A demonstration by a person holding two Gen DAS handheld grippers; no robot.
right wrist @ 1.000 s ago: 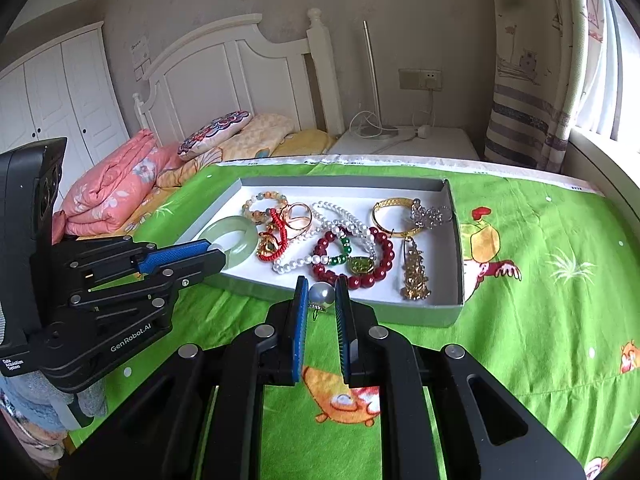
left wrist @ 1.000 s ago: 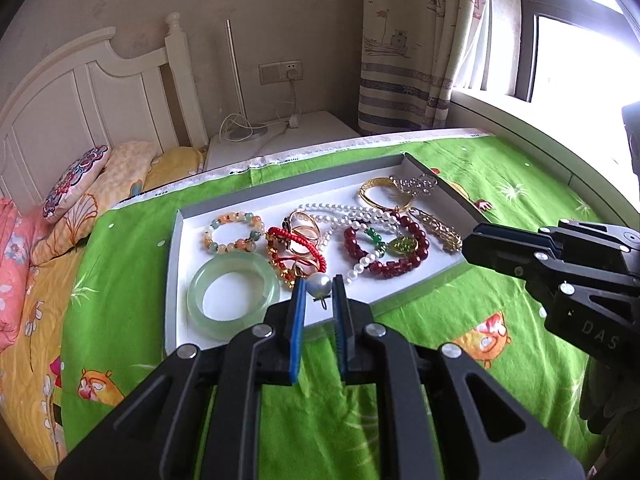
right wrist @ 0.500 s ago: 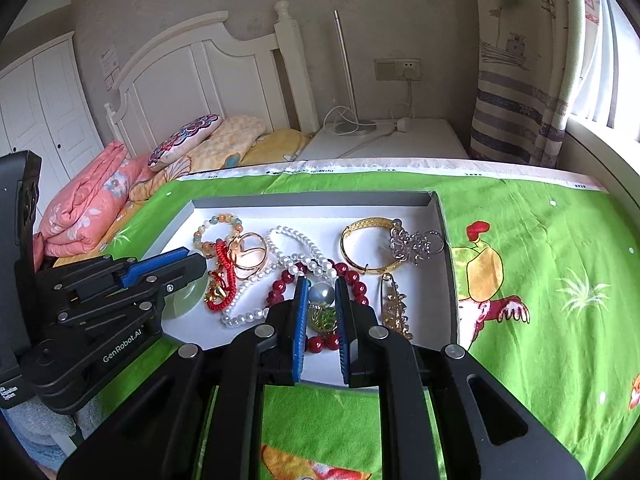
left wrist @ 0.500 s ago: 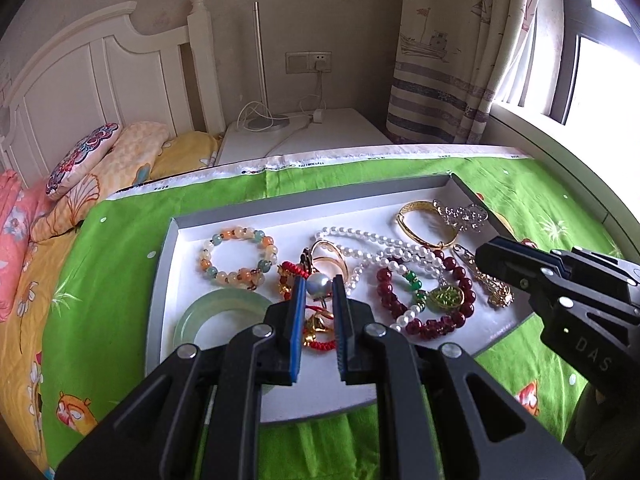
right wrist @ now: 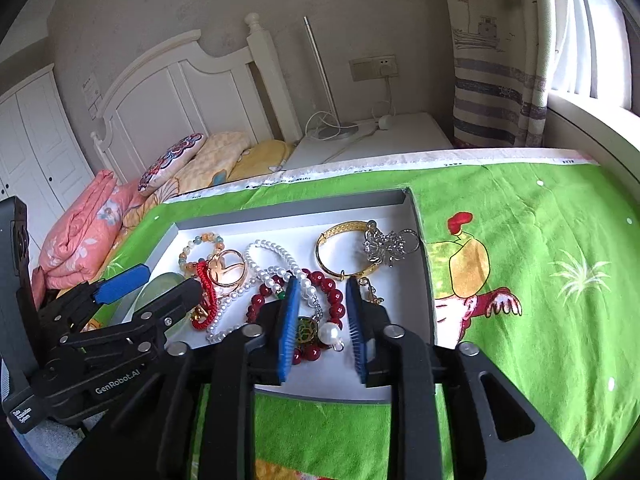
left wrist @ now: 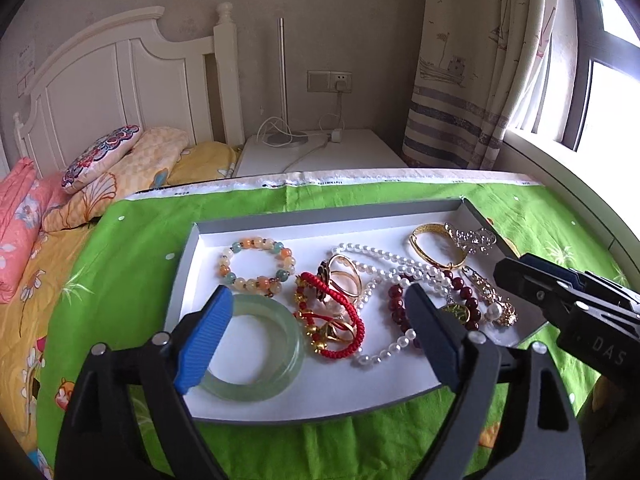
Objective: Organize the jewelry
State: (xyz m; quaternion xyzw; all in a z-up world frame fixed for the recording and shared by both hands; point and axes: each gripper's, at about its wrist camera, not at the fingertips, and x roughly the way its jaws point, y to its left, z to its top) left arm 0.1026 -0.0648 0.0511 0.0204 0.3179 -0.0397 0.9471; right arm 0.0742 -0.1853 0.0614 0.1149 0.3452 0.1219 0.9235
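A shallow grey tray [left wrist: 248, 227] [right wrist: 288, 210] on the green bedspread holds tangled jewelry. My left gripper [left wrist: 318, 330] is wide open over the jade bangle [left wrist: 256, 346] and the red cord bracelet [left wrist: 344, 332]. My right gripper [right wrist: 322, 320] is open, with a pearl earring [right wrist: 330, 333] lying in the tray between its fingers; the earring also shows in the left wrist view [left wrist: 494, 312]. Beside them lie a pearl necklace [left wrist: 384, 258], a dark red bead bracelet [right wrist: 332, 286], a gold bangle [right wrist: 340, 248], a silver brooch [right wrist: 386, 245] and a pastel bead bracelet [left wrist: 256, 264].
The tray sits on a green cartoon-print spread [right wrist: 520, 260]. Pillows and a pink quilt [right wrist: 80, 232] lie at the left by the white headboard [left wrist: 120, 80]. A white nightstand [left wrist: 320, 156] with cables stands behind. Curtain and window [left wrist: 600, 80] are at the right.
Both grippers moved forward over the tray and opened. Each had been shut on a pearl earring; one earring now lies in the tray under the right gripper.
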